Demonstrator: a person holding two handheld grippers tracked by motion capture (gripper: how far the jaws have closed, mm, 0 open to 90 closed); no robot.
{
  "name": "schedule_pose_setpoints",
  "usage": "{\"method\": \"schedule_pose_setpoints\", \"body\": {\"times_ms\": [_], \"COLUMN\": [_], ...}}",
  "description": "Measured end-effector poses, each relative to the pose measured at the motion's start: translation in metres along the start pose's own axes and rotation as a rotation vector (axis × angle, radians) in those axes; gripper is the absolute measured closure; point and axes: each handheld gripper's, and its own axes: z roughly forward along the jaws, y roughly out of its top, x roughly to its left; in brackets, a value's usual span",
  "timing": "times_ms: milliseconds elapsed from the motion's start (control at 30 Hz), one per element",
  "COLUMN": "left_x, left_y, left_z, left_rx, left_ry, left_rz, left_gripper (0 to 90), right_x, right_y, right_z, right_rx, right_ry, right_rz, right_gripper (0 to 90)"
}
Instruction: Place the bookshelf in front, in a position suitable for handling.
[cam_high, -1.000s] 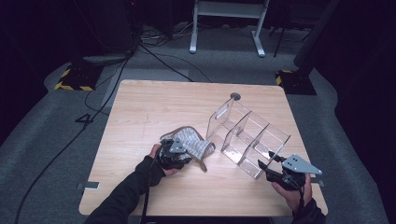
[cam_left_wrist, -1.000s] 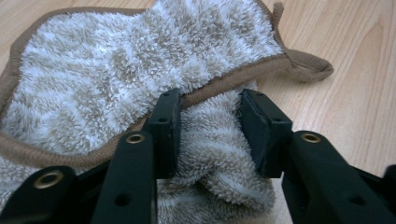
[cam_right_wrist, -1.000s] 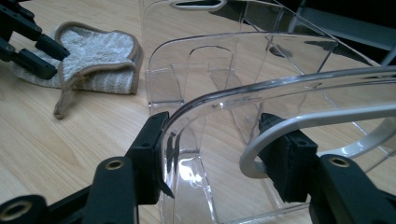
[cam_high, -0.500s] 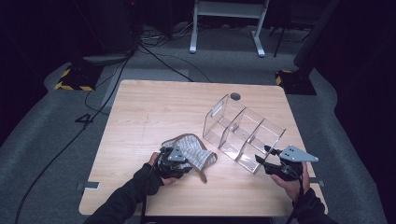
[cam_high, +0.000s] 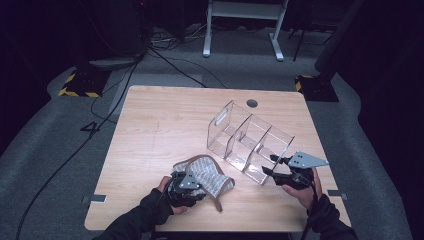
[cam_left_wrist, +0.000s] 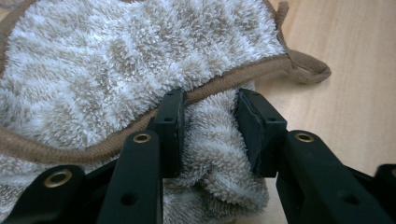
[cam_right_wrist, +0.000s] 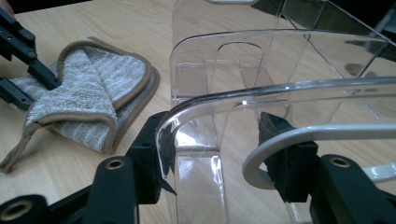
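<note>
Lying folded on worktop, near front edge, left of centre: towel. Touching it from near side: left claw, jaws pinching a bunched fold of pile just under brown trim, loop end trailing off to one side. Standing right of towel, near but apart: clear organiser, w/ dividers, set diagonal. Clamping its near end wall: right claw, jaws straddling curved clear edge, pads pressing on both sides. Coming in from bottom: both forearms, dark sleeves. Trailing over floor beyond worktop: cables.
</note>
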Motion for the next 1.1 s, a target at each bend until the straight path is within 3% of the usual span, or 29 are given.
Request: {"method": "schedule_pose_setpoints", "body": {"times_ms": [67,167,233,333,400,467,567,633,700,833,967,1100], "left_x": [-0.005,-0.009,-0.011,-0.013,-0.012,-0.009,0.001,0.007,0.011,0.017,0.017,0.011], "left_y": [0.000,0.002,0.003,0.005,0.006,0.007,0.005,0.004,0.005,0.008,0.013,0.018], "left_z": [-0.002,-0.004,-0.006,-0.010,-0.014,-0.013,-0.005,-0.001,0.002,0.009,0.012,0.002], "left_rx": [-0.002,-0.011,-0.024,-0.037,-0.057,-0.060,-0.045,-0.041,-0.039,-0.041,-0.025,-0.070], "left_ry": [0.007,0.013,0.004,0.025,0.033,0.065,0.085,0.077,0.065,0.048,0.047,0.049], "left_rz": [0.009,0.013,0.006,0.003,0.004,0.013,0.014,0.002,-0.006,-0.026,-0.022,-0.015], "left_gripper": [61.9,57.4,54.3,43.4,38.5,33.2,29.9,28.4,26.1,24.1,23.0,25.1], "right_x": [-0.001,-0.003,-0.001,0.006,0.010,0.012,0.011,0.008,0.007,0.000,-0.007,-0.012], "right_y": [-0.002,-0.007,-0.008,-0.010,-0.011,-0.015,-0.018,-0.019,-0.020,-0.021,-0.022,-0.021], "right_z": [-0.004,-0.011,-0.015,-0.022,-0.024,-0.023,-0.021,-0.017,-0.013,-0.008,-0.002,0.002], "right_rx": [-0.003,-0.009,-0.002,-0.003,0.002,0.013,0.019,0.030,0.041,0.039,0.049,0.050], "right_ry": [0.019,0.000,-0.062,-0.165,-0.236,-0.263,-0.288,-0.297,-0.316,-0.334,-0.335,-0.351], "right_rz": [-0.010,-0.010,-0.019,-0.030,0.003,0.037,0.051,0.088,0.086,0.128,0.125,0.117], "right_gripper": [45.9,44.9,43.6,37.1,29.8,27.6,24.9,25.6,25.4,36.0,43.5,52.6]}}
